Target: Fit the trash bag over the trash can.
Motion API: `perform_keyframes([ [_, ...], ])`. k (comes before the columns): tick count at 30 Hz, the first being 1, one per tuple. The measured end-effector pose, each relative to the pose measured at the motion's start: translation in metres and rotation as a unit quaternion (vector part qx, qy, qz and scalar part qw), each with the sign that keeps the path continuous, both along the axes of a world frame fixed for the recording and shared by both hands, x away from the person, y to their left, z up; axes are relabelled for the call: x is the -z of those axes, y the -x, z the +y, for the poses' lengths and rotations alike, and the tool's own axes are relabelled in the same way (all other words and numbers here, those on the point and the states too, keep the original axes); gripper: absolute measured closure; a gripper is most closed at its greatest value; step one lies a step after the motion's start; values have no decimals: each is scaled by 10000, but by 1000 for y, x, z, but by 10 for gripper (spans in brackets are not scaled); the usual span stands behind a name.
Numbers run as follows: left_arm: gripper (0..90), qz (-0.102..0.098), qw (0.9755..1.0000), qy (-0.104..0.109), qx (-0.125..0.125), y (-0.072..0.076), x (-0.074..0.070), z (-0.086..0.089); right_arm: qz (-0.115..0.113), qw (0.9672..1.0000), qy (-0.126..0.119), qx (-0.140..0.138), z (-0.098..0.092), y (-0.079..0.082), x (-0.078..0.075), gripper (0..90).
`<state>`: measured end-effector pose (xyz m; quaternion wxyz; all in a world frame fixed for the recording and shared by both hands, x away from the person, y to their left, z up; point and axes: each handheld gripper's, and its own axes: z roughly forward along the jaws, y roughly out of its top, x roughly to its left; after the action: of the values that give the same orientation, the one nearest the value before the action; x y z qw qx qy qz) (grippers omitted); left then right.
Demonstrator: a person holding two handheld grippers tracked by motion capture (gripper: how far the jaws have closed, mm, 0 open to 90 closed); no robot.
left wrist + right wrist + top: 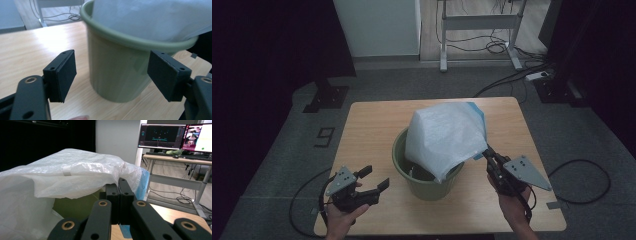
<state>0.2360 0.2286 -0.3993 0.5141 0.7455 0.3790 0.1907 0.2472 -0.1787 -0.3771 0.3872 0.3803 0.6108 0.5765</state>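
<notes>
A green plastic bucket (427,186) stands in the middle of the wooden table (362,125). A white translucent plastic bag (444,137) with a blue edge drapes over its top and hangs partly inside. My right gripper (487,151) is shut on the bag's edge at the bucket's right side and holds the bag (72,177) lifted; the jaws (119,195) are pressed together on the film. My left gripper (376,178) hovers open at the front left of the table, a little left of the bucket (115,72), with nothing between its pads (63,75).
A metal desk frame (479,30) and cables (512,75) lie on the floor beyond the table. A cable (582,180) loops on the floor to the right. Monitors (172,136) stand on a desk in the background of the right gripper view.
</notes>
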Motion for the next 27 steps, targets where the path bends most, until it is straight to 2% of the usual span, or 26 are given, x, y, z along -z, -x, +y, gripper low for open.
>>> perform_keyframes([
  [4, 221, -87, 9999, -22, 92, 0, -9, -9, 21, 10000, 52, -16, 2, 0, -2, 882],
  [8, 214, -124, 9998, 70, 159, 2, -18, -20, 96, 9999, 105, -20, 3, -1, -1, 881],
  [14, 197, -129, 9999, -26, 35, 6, -25, -37, 191, 9997, 146, -10, 4, -3, 2, 881],
  [18, 195, -117, 9999, -33, 51, 7, -25, -44, 217, 9996, 167, 2, 4, -3, 1, 879],
  [27, 171, -329, 9985, -202, 375, 18, -34, -70, 290, 9994, 202, 20, 4, -5, 1, 878],
])
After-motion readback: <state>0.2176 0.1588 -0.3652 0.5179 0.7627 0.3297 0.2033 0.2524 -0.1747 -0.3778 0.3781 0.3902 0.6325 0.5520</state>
